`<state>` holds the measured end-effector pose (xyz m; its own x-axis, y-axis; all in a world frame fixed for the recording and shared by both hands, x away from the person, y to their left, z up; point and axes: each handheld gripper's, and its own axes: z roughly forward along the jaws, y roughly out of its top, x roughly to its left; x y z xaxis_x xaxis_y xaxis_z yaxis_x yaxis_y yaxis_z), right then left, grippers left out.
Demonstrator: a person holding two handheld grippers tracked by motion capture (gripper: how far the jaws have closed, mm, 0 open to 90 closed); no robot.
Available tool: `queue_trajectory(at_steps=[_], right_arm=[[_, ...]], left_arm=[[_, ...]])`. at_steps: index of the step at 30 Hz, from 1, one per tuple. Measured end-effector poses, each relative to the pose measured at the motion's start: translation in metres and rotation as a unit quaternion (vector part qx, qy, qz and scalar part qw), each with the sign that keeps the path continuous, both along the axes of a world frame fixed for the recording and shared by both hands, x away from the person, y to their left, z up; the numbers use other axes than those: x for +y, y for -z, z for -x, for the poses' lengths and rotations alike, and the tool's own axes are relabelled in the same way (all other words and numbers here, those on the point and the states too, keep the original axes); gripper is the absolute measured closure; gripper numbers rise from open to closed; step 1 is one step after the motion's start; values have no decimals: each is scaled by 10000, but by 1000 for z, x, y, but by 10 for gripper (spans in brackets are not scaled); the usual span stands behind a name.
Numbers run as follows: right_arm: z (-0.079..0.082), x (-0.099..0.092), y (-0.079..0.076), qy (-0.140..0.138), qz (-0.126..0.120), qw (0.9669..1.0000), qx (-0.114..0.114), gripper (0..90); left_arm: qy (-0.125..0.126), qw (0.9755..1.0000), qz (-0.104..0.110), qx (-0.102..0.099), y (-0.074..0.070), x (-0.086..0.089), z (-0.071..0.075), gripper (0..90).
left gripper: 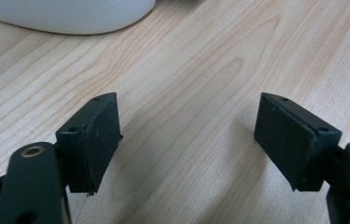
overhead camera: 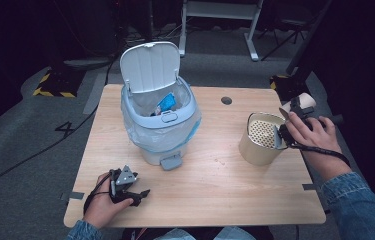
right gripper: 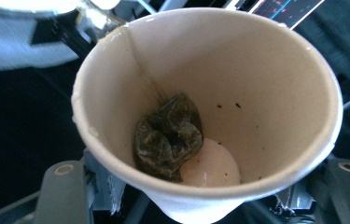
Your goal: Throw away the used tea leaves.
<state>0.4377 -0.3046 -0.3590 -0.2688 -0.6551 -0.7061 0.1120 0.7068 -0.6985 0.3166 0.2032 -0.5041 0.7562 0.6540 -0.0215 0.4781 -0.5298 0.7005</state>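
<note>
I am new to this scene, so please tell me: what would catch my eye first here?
First, the pale blue bin in the middle of the table, lid up, with a bag and some trash inside. Next, the paper cup held in the right gripper at the table's right edge, with a wet tea bag at its bottom. The left gripper rests near the front edge, jaws open.

Left hand point(overhead camera: 104, 202) rested low at the near left, its forearm entering from the bottom edge. The left gripper point(overhead camera: 136, 196) lay level, jaws spread wide with nothing between the pads point(left gripper: 93, 140). Right hand point(overhead camera: 311, 137), on a denim-sleeved forearm, was raised at the far right; the right gripper point(overhead camera: 295, 111) was clamped on a paper cup point(right gripper: 210, 93).
</note>
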Motion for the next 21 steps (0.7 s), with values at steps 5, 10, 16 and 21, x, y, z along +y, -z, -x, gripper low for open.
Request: queue_trajectory(at_steps=[5, 10, 16, 21], right_arm=[[1, 5, 2, -175, 672, 9975, -111, 323], [3, 9, 4, -314, 1074, 9935, -187, 323], [4, 15, 3, -460, 1354, 9895, -195, 323], [3, 17, 3, -523, 1598, 9855, -213, 323]], left_arm=[[-1, 10000, 2, 2, 0, 0, 0, 230], [0, 10000, 2, 2, 0, 0, 0, 230], [0, 10000, 0, 1, 0, 0, 0, 230], [1, 10000, 1, 2, 0, 0, 0, 230]])
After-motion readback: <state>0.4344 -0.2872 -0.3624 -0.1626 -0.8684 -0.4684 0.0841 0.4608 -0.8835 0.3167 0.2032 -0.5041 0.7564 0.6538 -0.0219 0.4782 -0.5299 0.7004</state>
